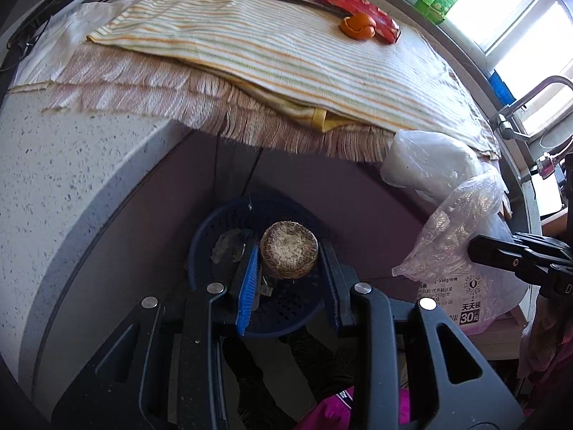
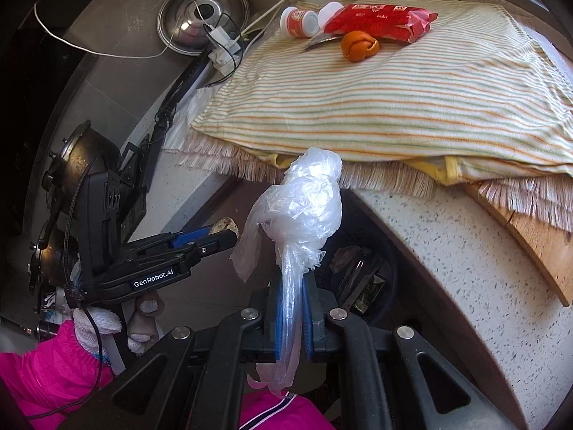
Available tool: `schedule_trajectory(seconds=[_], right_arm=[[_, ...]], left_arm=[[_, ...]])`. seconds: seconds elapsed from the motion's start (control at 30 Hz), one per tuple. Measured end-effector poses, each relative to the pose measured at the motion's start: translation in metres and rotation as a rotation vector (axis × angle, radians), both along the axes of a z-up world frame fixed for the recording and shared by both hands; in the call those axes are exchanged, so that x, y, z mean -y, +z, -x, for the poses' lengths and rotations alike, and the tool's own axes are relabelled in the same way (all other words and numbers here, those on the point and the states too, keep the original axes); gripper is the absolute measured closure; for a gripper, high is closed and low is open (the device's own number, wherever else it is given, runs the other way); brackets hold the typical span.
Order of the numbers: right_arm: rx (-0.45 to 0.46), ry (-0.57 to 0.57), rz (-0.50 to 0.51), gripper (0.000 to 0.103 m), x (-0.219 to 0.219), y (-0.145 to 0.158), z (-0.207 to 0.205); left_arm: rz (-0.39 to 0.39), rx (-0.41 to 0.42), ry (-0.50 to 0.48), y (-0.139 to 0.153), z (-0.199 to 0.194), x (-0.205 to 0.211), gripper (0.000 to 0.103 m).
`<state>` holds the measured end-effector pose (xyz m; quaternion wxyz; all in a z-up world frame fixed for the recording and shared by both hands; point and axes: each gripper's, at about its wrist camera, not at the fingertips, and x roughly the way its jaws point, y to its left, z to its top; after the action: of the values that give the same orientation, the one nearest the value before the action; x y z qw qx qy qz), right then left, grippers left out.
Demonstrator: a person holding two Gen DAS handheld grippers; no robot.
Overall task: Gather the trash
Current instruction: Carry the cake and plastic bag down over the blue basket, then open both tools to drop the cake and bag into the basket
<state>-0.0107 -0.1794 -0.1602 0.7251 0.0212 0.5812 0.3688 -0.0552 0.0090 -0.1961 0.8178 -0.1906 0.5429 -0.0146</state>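
A: Nearest the lens, the left tool (image 1: pixel 288 251) has its jaws partly open around a round, dry, crusty cake (image 1: pixel 288 253). The pads press its sides, so it is held, right above the dark blue bin (image 1: pixel 200 247) on the floor.

B: How will it handle?

A: I judge it stiff and light, perhaps crumbly at the rim. A grip across the widest part, as now, seems safest; squeezing harder could break bits off.

B: And the other side?

A: The right tool (image 2: pixel 292 308) is fully closed on the twisted tail of a clear plastic bag (image 2: pixel 304 200). The bunched bulk stands out past the fingertips toward 12 o'clock. It looks very light, soft and slippery. The knotted neck is the best hold, since loose film could slide out.

B: What edges matter?

A: The speckled desk (image 1: pixel 71 165) overhangs at 10 to 12 o'clock in the left view. The fringe of a striped cloth (image 1: pixel 250 46) hangs off its lip. A bottle (image 2: pixel 299 21), a red packet (image 2: pixel 379 18) and orange peel (image 2: pixel 358 47) lie on the cloth, well apart from both tools.

B: Room to move?

A: Open space lies straight over the bin. The bag hangs near 3 o'clock of the left tool, close enough to snag.
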Motion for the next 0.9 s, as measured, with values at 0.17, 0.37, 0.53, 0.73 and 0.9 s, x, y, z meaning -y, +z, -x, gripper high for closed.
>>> schedule_trajectory(seconds=[0.17, 0.37, 0.53, 0.73, 0.9], right_arm=[[0.004, 0.036, 0.058, 0.096, -0.009, -0.018, 0.014], [-0.016, 0.05, 0.106, 0.096, -0.018, -0.044, 0.022], [-0.029, 0.055, 0.15, 0.096, -0.026, -0.065, 0.025], [-0.048, 0.052, 0.195, 0.096, -0.031, -0.089, 0.024], [-0.049, 0.051, 0.231, 0.096, -0.039, -0.103, 0.019]], left_arm=[[-0.002, -0.049, -0.014, -0.023, 0.005, 0.007, 0.071], [0.006, -0.109, -0.002, -0.051, 0.008, 0.005, 0.071], [0.001, -0.153, 0.0, -0.071, 0.011, 0.003, 0.071], [-0.015, -0.185, -0.011, -0.086, 0.009, 0.002, 0.071], [-0.026, -0.203, -0.02, -0.097, 0.007, 0.003, 0.071]])
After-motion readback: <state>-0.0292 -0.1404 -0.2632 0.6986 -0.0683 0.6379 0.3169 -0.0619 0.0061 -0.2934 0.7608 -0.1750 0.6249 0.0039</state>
